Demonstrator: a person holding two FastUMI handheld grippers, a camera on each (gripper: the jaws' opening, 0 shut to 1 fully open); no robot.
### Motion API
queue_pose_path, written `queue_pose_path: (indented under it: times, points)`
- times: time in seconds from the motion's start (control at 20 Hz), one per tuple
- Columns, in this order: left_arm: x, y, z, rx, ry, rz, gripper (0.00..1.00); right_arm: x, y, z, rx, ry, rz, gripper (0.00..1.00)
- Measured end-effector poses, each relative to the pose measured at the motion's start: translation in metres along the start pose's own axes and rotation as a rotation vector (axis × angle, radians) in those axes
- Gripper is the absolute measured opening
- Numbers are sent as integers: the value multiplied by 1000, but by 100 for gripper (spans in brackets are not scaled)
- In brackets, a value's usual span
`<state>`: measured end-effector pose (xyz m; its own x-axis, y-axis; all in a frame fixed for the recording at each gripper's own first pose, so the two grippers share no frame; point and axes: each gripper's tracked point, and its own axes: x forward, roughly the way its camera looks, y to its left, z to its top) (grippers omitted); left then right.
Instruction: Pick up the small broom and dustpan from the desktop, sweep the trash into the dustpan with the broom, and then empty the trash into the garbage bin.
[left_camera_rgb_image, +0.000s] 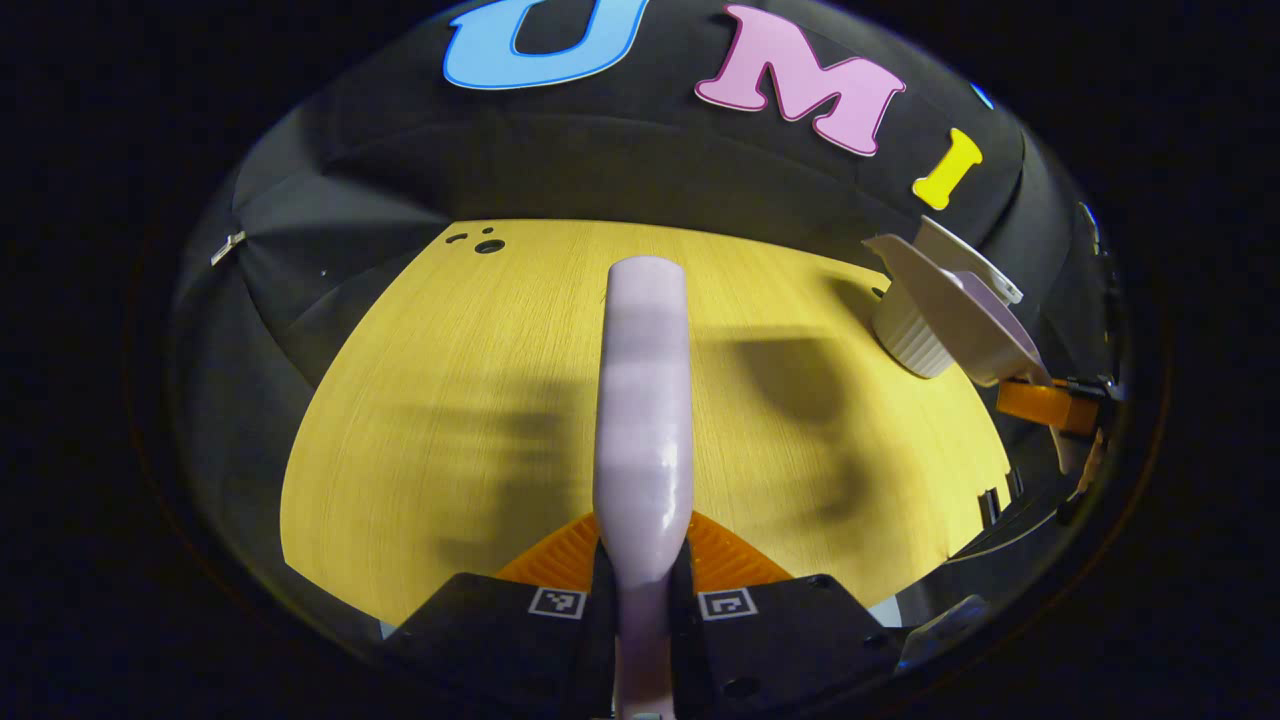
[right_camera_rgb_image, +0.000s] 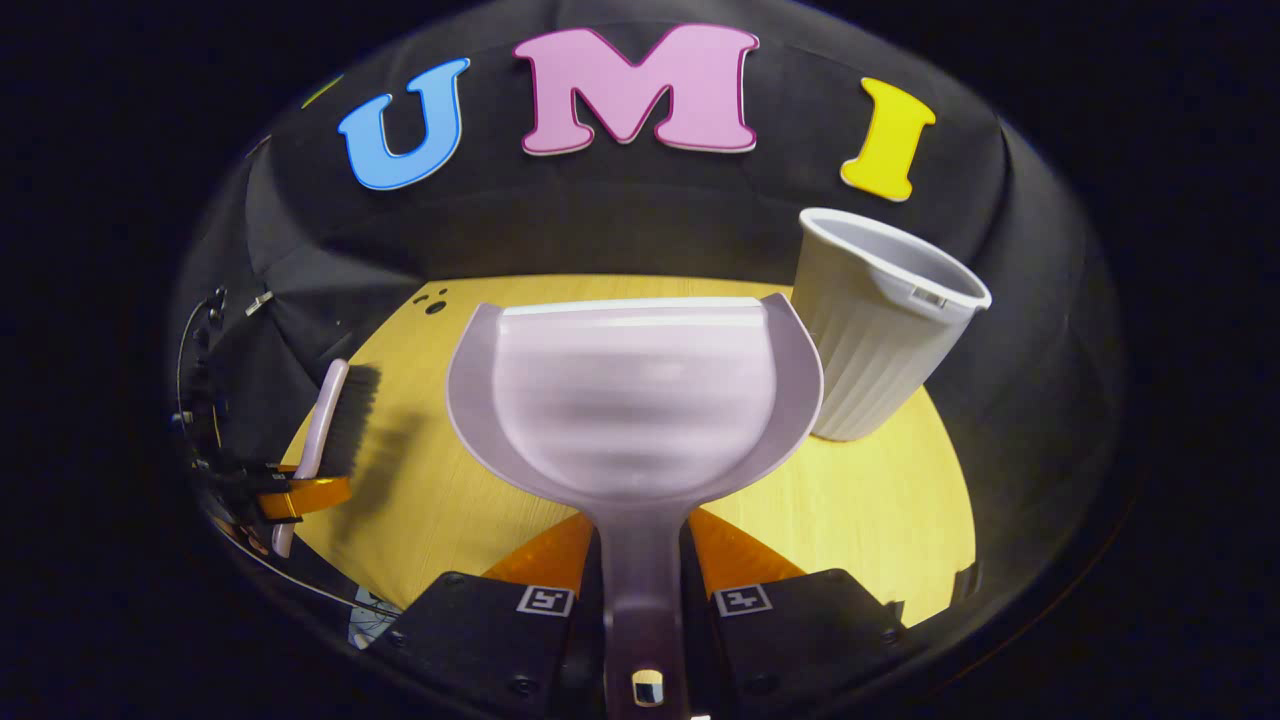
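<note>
My left gripper (left_camera_rgb_image: 643, 585) pinches the broom (left_camera_rgb_image: 645, 400) by its handle; my right gripper (right_camera_rgb_image: 642, 580) clamps the dustpan (right_camera_rgb_image: 635, 400) handle, pan beside the bin (right_camera_rgb_image: 880, 330). No trash is visible; tip the pan's lip over the rim.

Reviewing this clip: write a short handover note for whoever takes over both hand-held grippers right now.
Left hand-held gripper: shut on the broom, held above the desktop.
Right hand-held gripper: shut on the dustpan, raised beside the garbage bin.
Done: both tools picked up. No trash visible on the desktop or in the pan, so sweeping and emptying look finished, though I cannot confirm.
Left: check the bin, then set the tools down.
</note>
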<state>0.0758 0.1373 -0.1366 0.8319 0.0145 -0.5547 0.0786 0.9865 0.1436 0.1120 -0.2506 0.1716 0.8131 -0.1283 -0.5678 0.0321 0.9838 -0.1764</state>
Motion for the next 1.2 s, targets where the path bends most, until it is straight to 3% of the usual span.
queue_pose_path:
  times: [0.1,0.15,0.4,0.75,0.8,0.9,0.95,1.0,1.1,1.2]
  points:
    - [21,-5,-4,-2,48,3,27,16,12,-20,37,61,24,33]
    - [32,-2,-7,3,80,17,26,23,14,-27,53,91,28,39]
    - [71,8,-21,8,205,91,27,60,2,-72,116,221,-12,36]
    - [93,4,-31,88,314,129,30,69,0,-81,97,326,-30,33]
    - [93,2,-32,95,323,131,27,69,-1,-82,80,338,-25,36]
    - [94,2,-29,122,320,147,33,69,0,-86,72,352,-14,33]
    - [94,1,-27,132,316,155,29,68,1,-88,70,369,-2,37]
    - [94,-1,-26,128,307,150,35,67,3,-85,72,372,10,38]
    - [93,-5,-24,97,284,136,67,66,6,-83,76,362,24,36]
    - [85,-8,-22,64,253,129,100,68,7,-79,88,339,33,66]
